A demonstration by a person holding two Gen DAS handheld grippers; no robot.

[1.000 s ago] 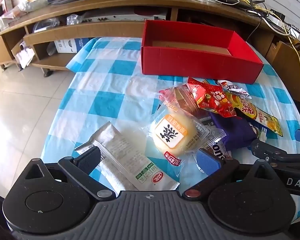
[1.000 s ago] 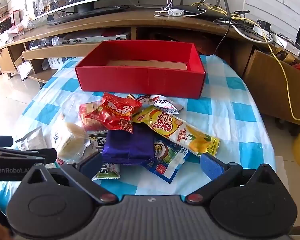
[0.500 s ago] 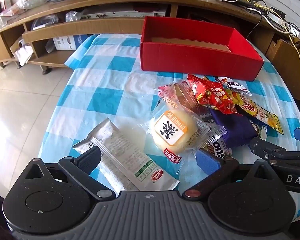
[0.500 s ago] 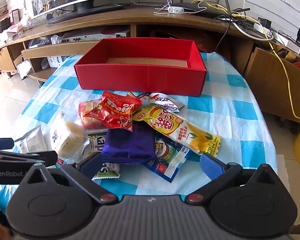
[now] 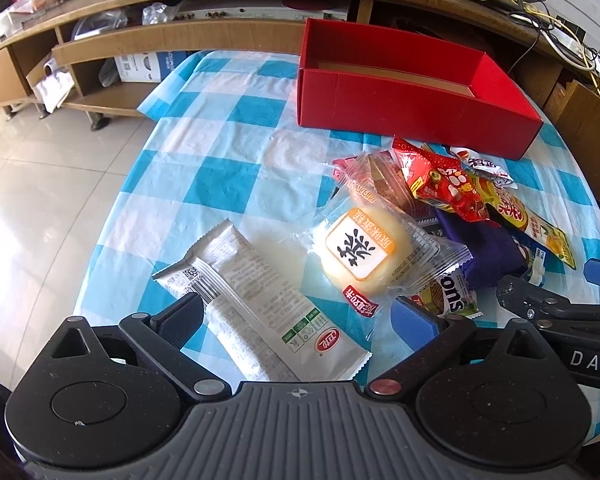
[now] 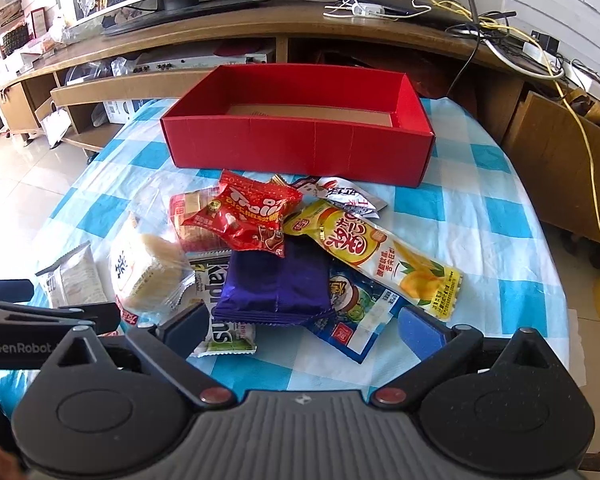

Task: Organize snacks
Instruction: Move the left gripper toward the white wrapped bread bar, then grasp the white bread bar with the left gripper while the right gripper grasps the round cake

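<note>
While the red box (image 6: 300, 148) is sitting empty at the far side of the tabletop (image 6: 472, 216), in the upper middle of both frames, the snacks are lying in a loose heap just in front of it on the blue-and-white checked cloth. The left hand-held gripper (image 5: 296, 316) is hovering with its jaws spread wide and holding nothing; a long white packet (image 5: 256, 304) is lying between its fingers at the lower centre of the left wrist frame, and whether they are touching it cannot be told. Just right of that packet, a round pale cake in a clear wrapper (image 5: 364, 252) is resting against the heap. The right hand-held gripper (image 6: 300, 324) is likewise standing wide apart and empty at the bottom of its own frame, with a purple packet (image 6: 276, 284) lying just beyond its fingers. A red foil packet (image 6: 244, 216) is lying on top of the heap, overlapping the purple packet's far edge, and a long yellow drink pouch (image 6: 380, 256) is stretching diagonally toward the right of the frame. A blue packet (image 6: 356, 312) is poking out from under the purple one and the pouch, and a green-and-white wafer packet (image 6: 224, 320) is lying under the purple packet's left side. Each gripper's arm is showing at the edge of the other's frame.
</note>
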